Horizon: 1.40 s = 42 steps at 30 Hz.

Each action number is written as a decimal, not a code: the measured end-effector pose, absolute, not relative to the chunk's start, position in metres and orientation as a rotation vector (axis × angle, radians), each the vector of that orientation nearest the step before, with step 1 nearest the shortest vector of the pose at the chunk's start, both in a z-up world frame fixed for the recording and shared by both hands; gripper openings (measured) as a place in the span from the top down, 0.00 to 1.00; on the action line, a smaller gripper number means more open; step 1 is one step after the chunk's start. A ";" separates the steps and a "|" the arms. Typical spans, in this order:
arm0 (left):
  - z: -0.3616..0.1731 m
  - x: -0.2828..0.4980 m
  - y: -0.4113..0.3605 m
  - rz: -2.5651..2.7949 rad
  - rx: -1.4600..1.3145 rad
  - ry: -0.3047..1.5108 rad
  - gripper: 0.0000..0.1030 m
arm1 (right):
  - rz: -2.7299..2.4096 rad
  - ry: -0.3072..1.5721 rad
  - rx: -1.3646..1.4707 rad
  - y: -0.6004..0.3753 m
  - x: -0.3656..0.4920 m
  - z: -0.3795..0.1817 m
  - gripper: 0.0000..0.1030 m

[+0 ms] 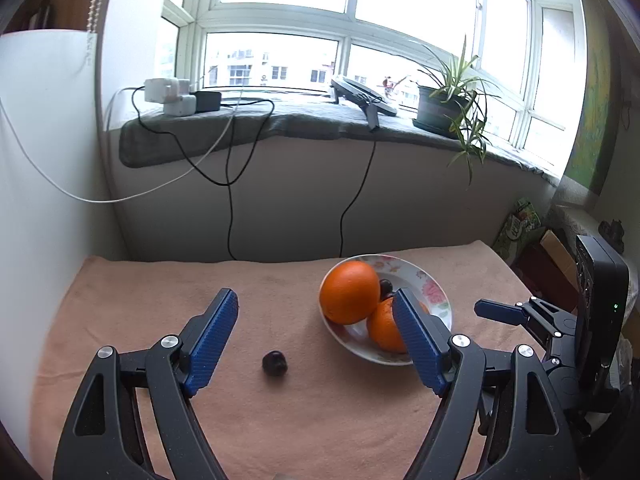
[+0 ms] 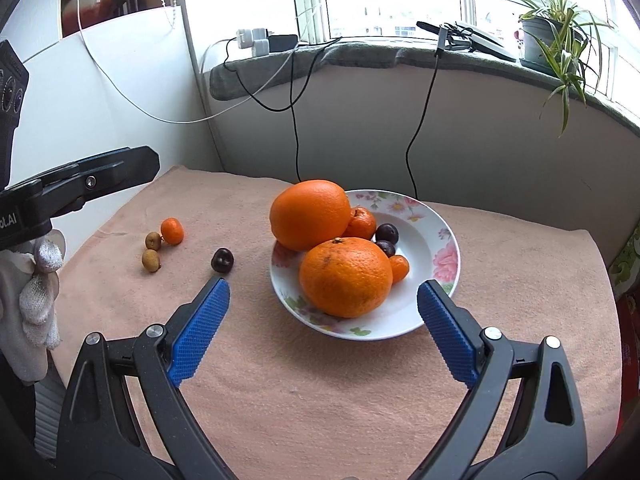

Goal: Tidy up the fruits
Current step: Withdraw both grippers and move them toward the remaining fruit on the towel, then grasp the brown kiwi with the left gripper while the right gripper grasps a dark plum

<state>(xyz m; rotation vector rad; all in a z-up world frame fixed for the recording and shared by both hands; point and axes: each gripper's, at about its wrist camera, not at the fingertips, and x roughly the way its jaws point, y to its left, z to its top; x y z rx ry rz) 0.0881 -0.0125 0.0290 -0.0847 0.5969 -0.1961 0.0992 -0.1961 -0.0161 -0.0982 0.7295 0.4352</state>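
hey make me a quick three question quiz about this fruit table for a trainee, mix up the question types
1. True or false: the left gripper is shut on the loose dark cherry.
2. How many fruits lie on the cloth outside the plate? A) two B) four C) six
3. Fill in: both large oranges sit in the ____.

Key: 1 false, it is open. 2 B: cherry, small orange, two brown fruits. 3 plate.

Peach-towelled table point(image 2: 320, 400) bears floral plate point(image 2: 432, 240), loose fruits point(image 2: 222, 259).
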 end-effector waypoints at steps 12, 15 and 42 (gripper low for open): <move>0.009 0.055 0.072 -0.031 -0.144 0.616 0.23 | 0.545 0.724 -0.125 -0.148 0.087 -0.019 0.06; -0.002 0.046 0.089 0.004 -0.168 0.633 0.23 | 0.572 0.740 -0.123 -0.136 0.087 -0.025 0.06; -0.084 0.071 0.104 -0.069 -0.258 0.816 0.58 | 0.572 0.918 -0.156 -0.064 0.136 -0.088 0.48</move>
